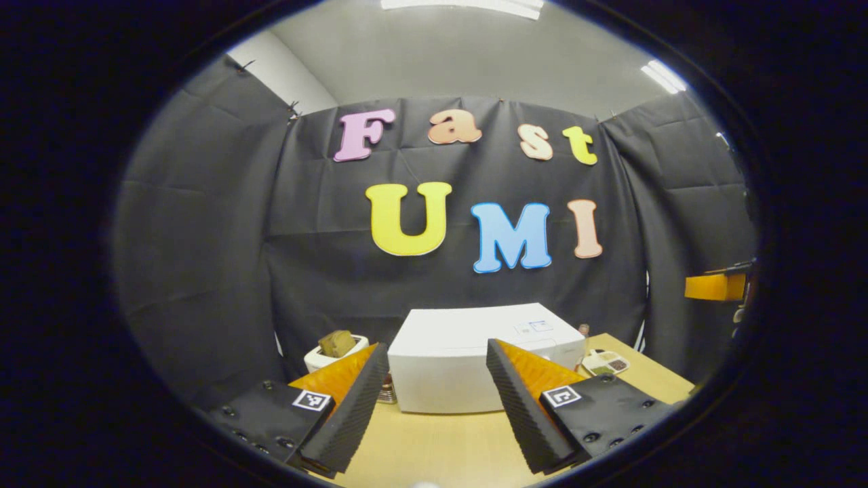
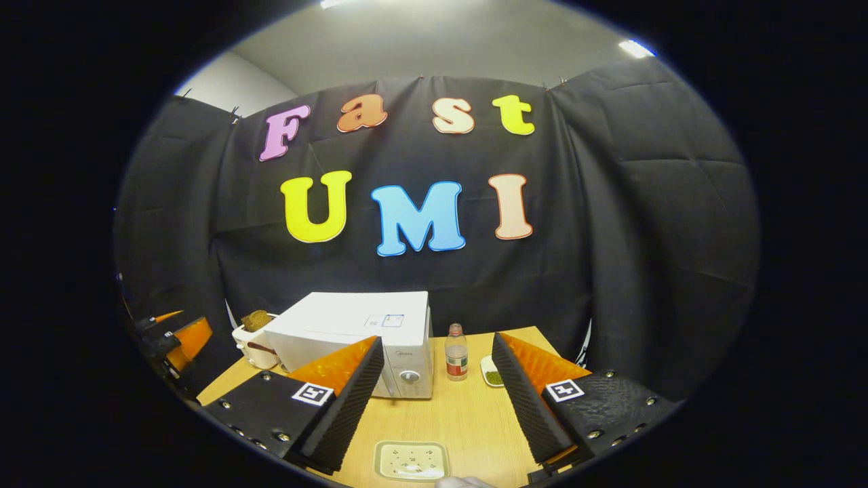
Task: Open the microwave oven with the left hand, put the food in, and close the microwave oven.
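The white microwave point(image 1: 468, 359) stands on the wooden table point(image 1: 434, 440), straight ahead of my left gripper point(image 1: 437, 349), which is open, holds nothing and hovers short of it. In the right gripper view the microwave point(image 2: 359, 332) has its door shut, and a knob point(image 2: 409, 375) shows on its front panel. A pale square plate point(image 2: 411, 459) with small dark bits of food lies on the table point(image 2: 468, 413) just below my right gripper point(image 2: 437, 342), which is open and empty. The left gripper point(image 2: 180, 339) appears at the far left of that view.
A white toaster point(image 1: 336, 349) with bread in it stands left of the microwave. To the microwave's right are a small bottle point(image 2: 456, 352) and a little dish of green bits point(image 2: 494, 371). A compartment dish point(image 1: 607, 362) lies at the right. The other gripper point(image 1: 715, 285) hangs far right.
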